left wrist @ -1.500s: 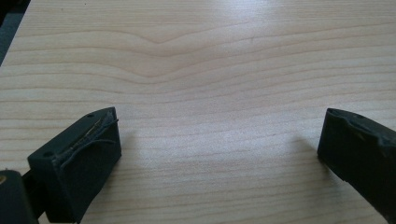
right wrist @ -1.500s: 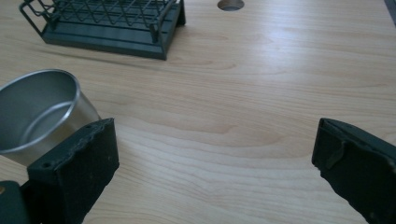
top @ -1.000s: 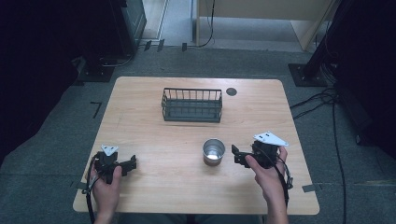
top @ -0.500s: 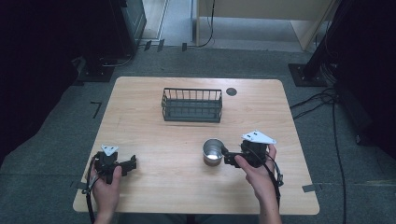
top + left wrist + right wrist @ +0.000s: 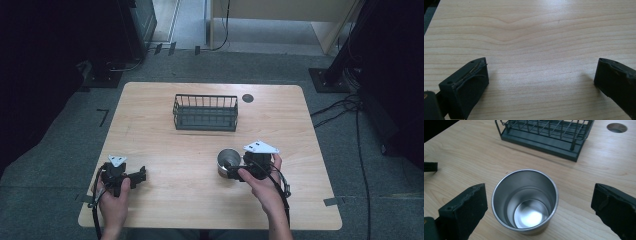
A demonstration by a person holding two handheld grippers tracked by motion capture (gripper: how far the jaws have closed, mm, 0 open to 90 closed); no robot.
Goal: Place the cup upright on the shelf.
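Table (image 5: 165,150): pale wood, wavy grain lines. Wire basket (image 5: 205,112), upper centre of frame: dark, near-black green. Cup (image 5: 525,201), lower centre: shiny silver steel, bright glint on inner base. Gripper jaws at lower corners: matte black. Floor (image 5: 60,165): grey carpet.

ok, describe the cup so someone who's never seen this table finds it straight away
Start at the wooden table and find the dark wire basket near its far edge. Come toward the person's side and a little right: the cup stands upright there, empty, between the open jaws of the right claw. It is the only shiny metal thing there.
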